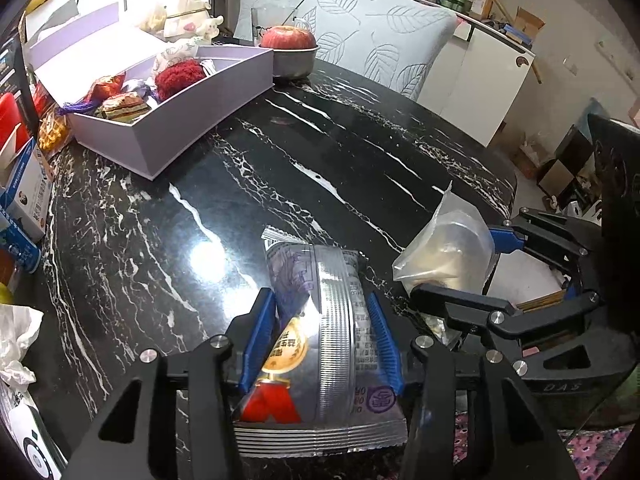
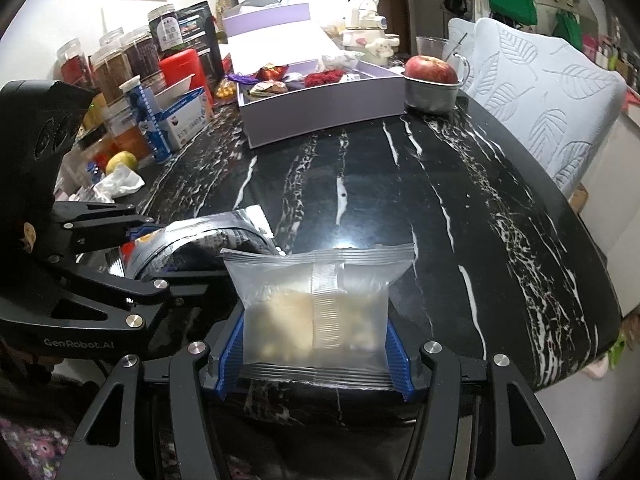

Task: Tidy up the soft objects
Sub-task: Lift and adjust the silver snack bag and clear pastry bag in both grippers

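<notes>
My left gripper (image 1: 320, 344) is shut on a silver foil snack packet (image 1: 320, 320) with red and gold print, held just above the black marble table (image 1: 280, 168) near its front edge. My right gripper (image 2: 316, 344) is shut on a clear frosted bag of pale pastry (image 2: 320, 312). The two grippers are side by side; the right one with its clear bag (image 1: 448, 252) shows in the left wrist view, the left one with its foil packet (image 2: 208, 240) in the right wrist view. A lilac open box (image 1: 160, 96) holding several soft items stands at the far left of the table.
An apple in a metal bowl (image 1: 290, 52) stands behind the lilac box (image 2: 320, 104). Jars, cartons and a red container (image 2: 180, 68) crowd the table's left side. A crumpled tissue (image 2: 120, 184) and a yellow fruit (image 2: 122, 160) lie there too. A leaf-patterned chair cover (image 1: 360, 24) is behind the table.
</notes>
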Motion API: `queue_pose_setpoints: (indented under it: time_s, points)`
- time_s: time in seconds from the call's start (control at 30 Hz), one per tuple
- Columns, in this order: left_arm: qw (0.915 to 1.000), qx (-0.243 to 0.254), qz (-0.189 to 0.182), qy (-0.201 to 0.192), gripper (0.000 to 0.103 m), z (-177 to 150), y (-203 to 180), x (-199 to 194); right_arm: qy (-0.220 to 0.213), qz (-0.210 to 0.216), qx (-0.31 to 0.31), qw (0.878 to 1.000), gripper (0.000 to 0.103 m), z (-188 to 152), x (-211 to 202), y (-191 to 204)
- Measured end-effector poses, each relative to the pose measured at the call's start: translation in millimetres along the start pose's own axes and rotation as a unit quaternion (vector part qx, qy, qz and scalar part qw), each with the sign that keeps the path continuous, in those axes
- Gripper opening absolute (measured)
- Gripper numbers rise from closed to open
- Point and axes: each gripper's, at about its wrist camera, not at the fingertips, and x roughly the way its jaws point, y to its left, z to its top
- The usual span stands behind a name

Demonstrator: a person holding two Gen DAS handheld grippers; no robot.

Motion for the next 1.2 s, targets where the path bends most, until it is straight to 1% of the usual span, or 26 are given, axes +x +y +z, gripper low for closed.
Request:
queue_pose_setpoints:
  time_s: [0.27, 0.4, 0.47, 0.57, 0.6, 0.67, 0.7, 0.73, 0.8, 0.83, 0.87, 0.9, 0.93, 0.97, 1.03, 1.1, 1.13, 1.2]
  points:
    - [1.0, -0.003, 0.002, -0.006, 0.042, 6.8, 8.0, -5.0, -0.003, 0.006, -0.003, 1.0, 0.059, 9.8, 1.1, 2.8]
    - [0.9997, -0.007, 0.023, 0.009, 0.042, 6.2, 11.7, 4.9, 0.005, 0.004, -0.007, 1.0, 0.059, 11.5, 6.7, 3.7]
    - [0.9994, -0.013, 0.025, 0.021, 0.042, 3.7, 14.5, 9.9, 0.009, 0.003, -0.007, 1.0, 0.059, 10.8, 9.0, 3.8]
    - [0.9993, -0.012, 0.029, 0.02, 0.043, 4.0, 15.9, 11.3, 0.015, 0.005, -0.002, 1.0, 0.059, 9.2, 11.5, 2.4]
    - [0.9992, -0.006, 0.032, 0.021, 0.044, 4.7, 15.4, 12.2, 0.017, 0.005, 0.0, 1.0, 0.059, 8.9, 12.2, 1.5]
    - [0.9985, 0.008, 0.05, 0.022, 0.051, 5.8, 11.6, 15.3, 0.02, 0.004, 0.002, 1.0, 0.059, 8.6, 13.6, 0.5]
    - [0.9981, 0.015, 0.056, 0.02, 0.058, 6.2, 9.8, 16.6, 0.021, 0.003, 0.002, 1.0, 0.059, 8.3, 14.1, 0.1]
    - [0.9982, 0.016, 0.054, 0.021, 0.064, 7.1, 9.8, 18.0, 0.023, 0.001, 0.003, 1.0, 0.059, 7.7, 14.8, -0.4]
    - [0.9982, 0.017, 0.053, 0.023, 0.066, 8.9, 9.8, 20.6, 0.029, 0.0, 0.008, 1.0, 0.059, 7.0, 17.2, -2.1]
    - [0.9983, 0.015, 0.052, 0.022, 0.065, 9.8, 9.8, 21.7, 0.029, 0.0, 0.01, 1.0, 0.06, 6.5, 18.1, -3.5]
    - [0.9983, 0.013, 0.053, 0.02, 0.058, 10.2, 10.1, 22.1, 0.028, -0.001, 0.01, 1.0, 0.06, 6.6, 17.7, -3.5]
    - [0.9983, 0.012, 0.055, 0.017, 0.036, 10.2, 10.3, 22.1, 0.028, -0.002, 0.008, 1.0, 0.06, 6.9, 18.1, -3.4]
    - [0.9981, 0.004, 0.061, 0.005, 0.036, 10.1, 11.5, 19.3, 0.028, -0.003, 0.007, 1.0, 0.06, 7.2, 18.6, -3.3]
    - [0.9981, 0.0, 0.062, 0.005, 0.036, 10.9, 12.2, 19.3, 0.027, -0.005, 0.006, 1.0, 0.06, 7.5, 19.0, -3.2]
    - [0.9981, 0.007, 0.061, 0.002, 0.035, 10.7, 11.8, 20.0, 0.024, -0.002, 0.008, 1.0, 0.06, 8.5, 19.6, -3.9]
    - [0.9988, 0.001, 0.05, 0.002, 0.035, 10.1, 13.5, 19.1, 0.024, 0.005, 0.009, 1.0, 0.059, 9.4, 19.7, -4.3]
    - [0.9993, -0.002, 0.038, 0.002, 0.035, 10.4, 14.6, 18.5, 0.023, 0.006, 0.008, 1.0, 0.059, 10.2, 19.7, -4.0]
    - [0.9994, -0.004, 0.034, -0.003, 0.035, 12.1, 15.1, 15.9, 0.02, 0.007, 0.005, 1.0, 0.059, 12.2, 19.2, -3.0]
